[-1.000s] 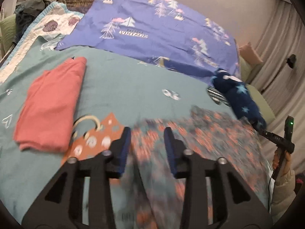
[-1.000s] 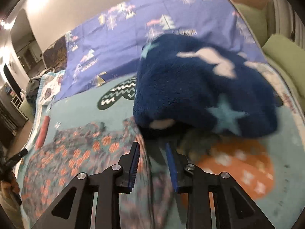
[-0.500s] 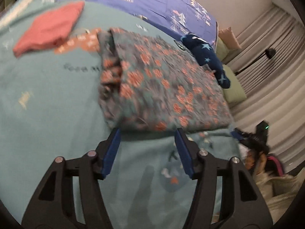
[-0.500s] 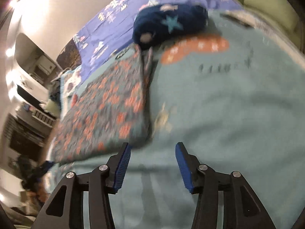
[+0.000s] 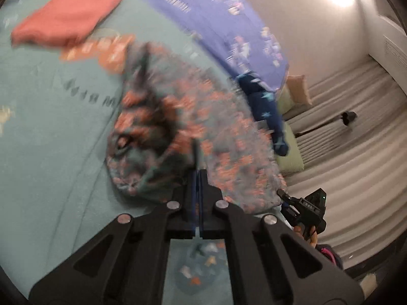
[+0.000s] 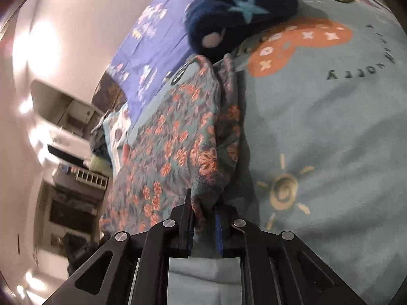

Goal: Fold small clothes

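A teal garment with an orange flower print [image 5: 203, 127] lies on the teal bedspread [image 5: 51, 152]. My left gripper [image 5: 197, 175] is shut on its near edge and lifts it a little, so the cloth bunches up. My right gripper [image 6: 203, 218] is shut on the garment's other near corner [image 6: 206, 178], which hangs from the jaws. The garment [image 6: 165, 157] stretches away to the left in the right wrist view. The right gripper also shows in the left wrist view [image 5: 302, 208], at the garment's right end.
A folded coral-red garment [image 5: 68, 17] lies at the far left. A navy fleece piece with stars [image 6: 239, 12] lies past the flowered garment, and shows in the left wrist view [image 5: 264, 106]. A purple printed sheet [image 5: 216, 12] covers the back of the bed. Curtains [image 5: 356, 139] hang to the right.
Both grippers were open at the garment's near edge half a second ago; now both have shut on it and raised the edge. One second ago they were at its far edge.
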`<state>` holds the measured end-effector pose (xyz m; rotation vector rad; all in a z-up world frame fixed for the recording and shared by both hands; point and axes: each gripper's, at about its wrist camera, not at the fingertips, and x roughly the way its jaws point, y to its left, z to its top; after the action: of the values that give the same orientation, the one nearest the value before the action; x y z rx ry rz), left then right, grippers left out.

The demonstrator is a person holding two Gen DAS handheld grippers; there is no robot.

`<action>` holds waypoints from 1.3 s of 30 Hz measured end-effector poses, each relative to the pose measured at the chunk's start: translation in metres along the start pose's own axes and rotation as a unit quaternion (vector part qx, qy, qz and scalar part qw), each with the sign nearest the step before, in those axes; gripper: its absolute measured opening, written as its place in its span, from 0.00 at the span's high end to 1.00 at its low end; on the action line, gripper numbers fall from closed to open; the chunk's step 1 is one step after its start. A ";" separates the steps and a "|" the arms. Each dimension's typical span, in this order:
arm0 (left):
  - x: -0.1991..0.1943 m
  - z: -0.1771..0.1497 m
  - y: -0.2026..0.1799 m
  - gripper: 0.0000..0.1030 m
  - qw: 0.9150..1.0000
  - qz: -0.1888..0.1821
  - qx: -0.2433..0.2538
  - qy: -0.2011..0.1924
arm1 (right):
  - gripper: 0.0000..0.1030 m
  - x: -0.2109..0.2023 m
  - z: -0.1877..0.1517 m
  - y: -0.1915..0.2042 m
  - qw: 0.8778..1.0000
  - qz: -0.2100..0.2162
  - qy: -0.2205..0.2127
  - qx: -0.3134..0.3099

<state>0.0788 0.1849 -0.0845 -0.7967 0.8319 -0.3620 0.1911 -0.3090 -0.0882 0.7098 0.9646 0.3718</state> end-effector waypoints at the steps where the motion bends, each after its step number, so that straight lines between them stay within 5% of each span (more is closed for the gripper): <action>1: -0.011 0.001 -0.009 0.99 1.000 -0.004 0.014 -0.007 | 0.90 -0.009 -0.001 0.005 1.000 0.001 -0.006 -0.006; 5: -0.059 0.000 -0.044 1.00 0.996 0.009 0.082 -0.036 | 0.90 -0.049 -0.013 0.024 0.999 0.009 -0.009 -0.034; 11: -0.067 -0.026 -0.025 1.00 0.995 0.044 0.094 -0.002 | 0.90 -0.065 -0.052 0.028 0.997 -0.044 0.017 -0.067; 12: -0.060 -0.027 -0.018 0.96 0.995 0.056 0.088 0.005 | 0.88 -0.063 -0.054 0.022 0.996 -0.048 0.027 -0.071; 16: -0.035 -0.033 0.008 0.54 0.995 0.076 0.059 0.032 | 0.78 -0.055 -0.056 0.004 0.995 -0.073 0.035 -0.066; 23: -0.013 -0.024 0.017 0.49 0.998 0.061 0.035 0.004 | 0.58 -0.063 -0.058 -0.003 0.996 -0.068 0.020 -0.048; 31: -0.015 -0.023 -0.018 0.49 0.982 0.062 0.179 -0.017 | 0.52 -0.059 -0.074 -0.013 0.997 -0.047 0.047 -0.037; 33: -0.006 -0.021 -0.024 0.55 0.976 0.060 0.211 -0.006 | 0.51 -0.051 -0.076 -0.014 0.997 -0.045 0.055 -0.031; 34: 0.003 -0.017 -0.025 0.90 0.974 0.058 0.217 0.015 | 0.51 -0.049 -0.077 -0.014 0.997 -0.044 0.055 -0.030; 35: 0.008 -0.014 -0.020 0.99 0.976 0.056 0.210 0.033 | 0.51 -0.047 -0.077 -0.013 0.997 -0.043 0.053 -0.030; 39: -0.025 -0.007 -0.017 1.00 0.982 0.054 0.180 0.020 | 0.51 -0.049 -0.075 -0.009 0.997 -0.047 0.049 -0.030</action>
<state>0.0580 0.1843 -0.0616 -0.4075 0.8138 -0.4189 0.1011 -0.3150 -0.0923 0.5933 1.0716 0.3549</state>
